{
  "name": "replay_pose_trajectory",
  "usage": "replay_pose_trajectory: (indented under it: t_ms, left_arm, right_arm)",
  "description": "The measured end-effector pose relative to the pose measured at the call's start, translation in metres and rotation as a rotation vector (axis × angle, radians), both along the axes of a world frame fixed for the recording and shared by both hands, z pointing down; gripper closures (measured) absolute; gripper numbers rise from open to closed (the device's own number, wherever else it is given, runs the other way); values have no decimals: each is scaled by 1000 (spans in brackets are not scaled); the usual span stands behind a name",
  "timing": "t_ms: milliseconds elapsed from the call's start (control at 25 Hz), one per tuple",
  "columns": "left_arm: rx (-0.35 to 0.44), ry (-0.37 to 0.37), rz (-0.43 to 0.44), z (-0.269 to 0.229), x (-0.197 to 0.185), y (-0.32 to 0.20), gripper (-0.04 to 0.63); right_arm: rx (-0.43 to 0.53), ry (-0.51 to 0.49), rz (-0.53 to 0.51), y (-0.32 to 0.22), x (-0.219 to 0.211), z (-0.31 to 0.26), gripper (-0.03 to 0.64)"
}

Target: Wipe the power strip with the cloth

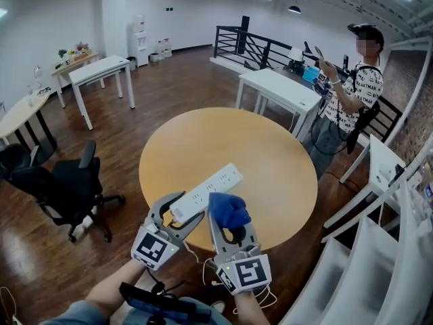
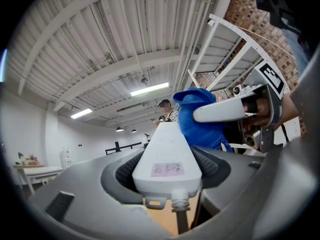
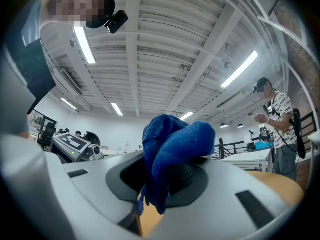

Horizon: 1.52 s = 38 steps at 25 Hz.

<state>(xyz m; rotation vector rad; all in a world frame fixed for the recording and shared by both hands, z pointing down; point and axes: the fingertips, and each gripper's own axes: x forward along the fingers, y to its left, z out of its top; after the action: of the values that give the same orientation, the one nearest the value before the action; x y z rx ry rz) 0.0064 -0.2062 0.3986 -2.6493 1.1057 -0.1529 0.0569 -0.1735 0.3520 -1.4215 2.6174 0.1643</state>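
A white power strip (image 1: 210, 187) lies slantwise over the near part of the round wooden table (image 1: 270, 161). My left gripper (image 1: 183, 210) is shut on its cord end, with the strip (image 2: 167, 144) wedged between both pads and pointing away from me. My right gripper (image 1: 228, 217) is shut on a bunched blue cloth (image 1: 229, 208). The cloth sits right beside the strip's near right edge, and I cannot tell whether they touch. In the left gripper view the cloth (image 2: 200, 121) and a white finger (image 2: 225, 111) of the right gripper show to the strip's right. In the right gripper view the cloth (image 3: 175, 144) fills the jaws.
A person (image 1: 352, 93) stands beyond the table at the back right beside a white desk (image 1: 281, 90). A black office chair (image 1: 67, 188) stands on the floor to the left. White shelving (image 1: 379, 249) runs along the right. More white tables (image 1: 101, 70) stand far left.
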Motion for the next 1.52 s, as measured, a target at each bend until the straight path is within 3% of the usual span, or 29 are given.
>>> replay_pose_trajectory:
  t_ms: [400, 720, 1080, 1520]
  left_arm:
    - [-15, 9, -6, 1, 1, -2, 314]
    - [-54, 20, -19, 16, -6, -5, 314]
    - [-149, -20, -28, 83, -12, -17, 314]
    - [-436, -116, -113, 215, -17, -35, 316]
  right_arm:
    - [-36, -5, -28, 5, -8, 7, 540]
    - [12, -12, 31, -6, 13, 3, 540]
    - [-16, -29, 96, -17, 47, 6, 540]
    - [-83, -2, 125, -17, 60, 35, 540]
